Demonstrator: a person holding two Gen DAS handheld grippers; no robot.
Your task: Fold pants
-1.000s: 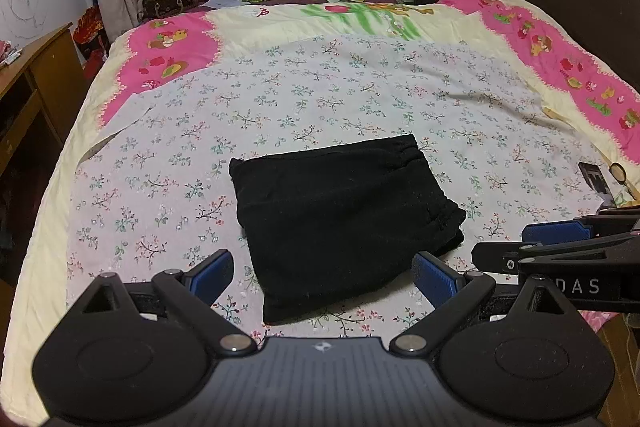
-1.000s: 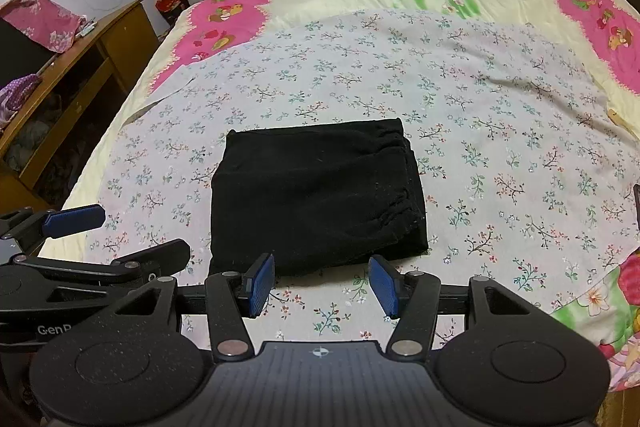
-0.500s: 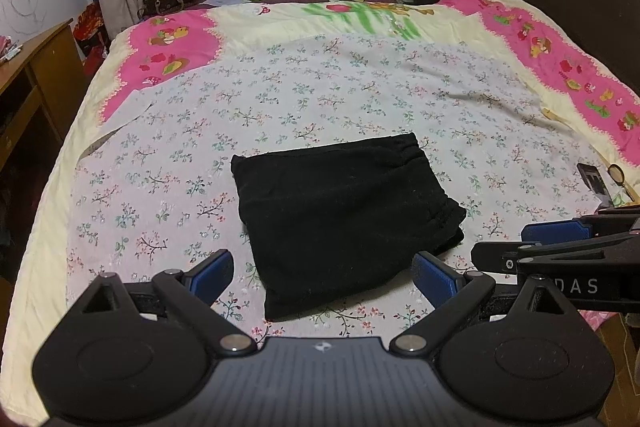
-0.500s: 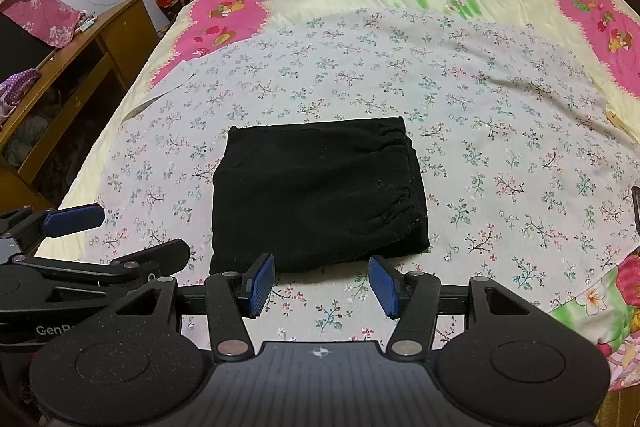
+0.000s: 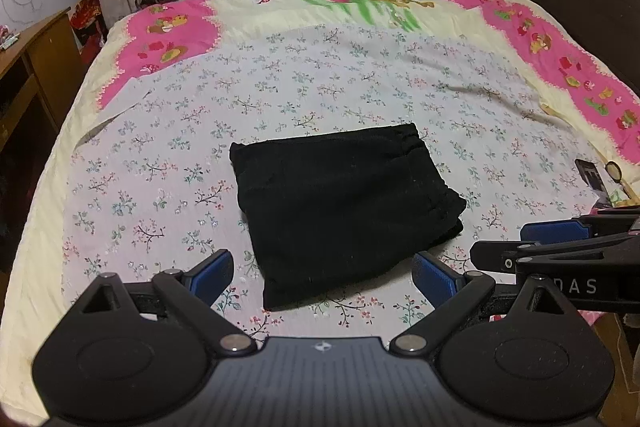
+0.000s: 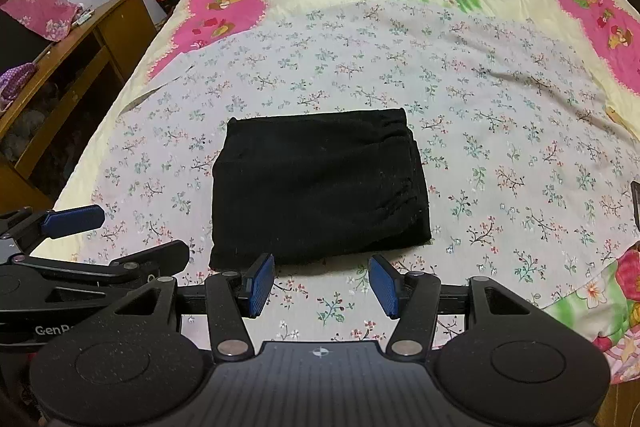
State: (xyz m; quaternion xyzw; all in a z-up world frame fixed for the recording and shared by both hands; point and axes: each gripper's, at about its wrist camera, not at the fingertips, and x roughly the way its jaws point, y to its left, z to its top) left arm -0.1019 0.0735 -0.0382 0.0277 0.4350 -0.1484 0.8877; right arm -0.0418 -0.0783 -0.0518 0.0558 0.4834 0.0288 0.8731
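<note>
Pants (image 5: 344, 211) lie folded into a compact black block near the bed's (image 5: 120, 187) front edge, ahead of us. We hold both grippers empty: left gripper (image 5: 320, 273) wide, right gripper (image 6: 322, 285) narrower and nearer the block.

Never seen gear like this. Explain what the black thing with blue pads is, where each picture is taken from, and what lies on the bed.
Each picture comes from a camera mounted on a hand-held, two-fingered black tool with blue pads. One looks over the left tool, the other over the right tool; each tool also shows at the other picture's edge. Both are open and hold nothing. On the floral bedsheet lies a pair of black fabric pants, already folded into a compact rectangle, untouched by either tool.
</note>
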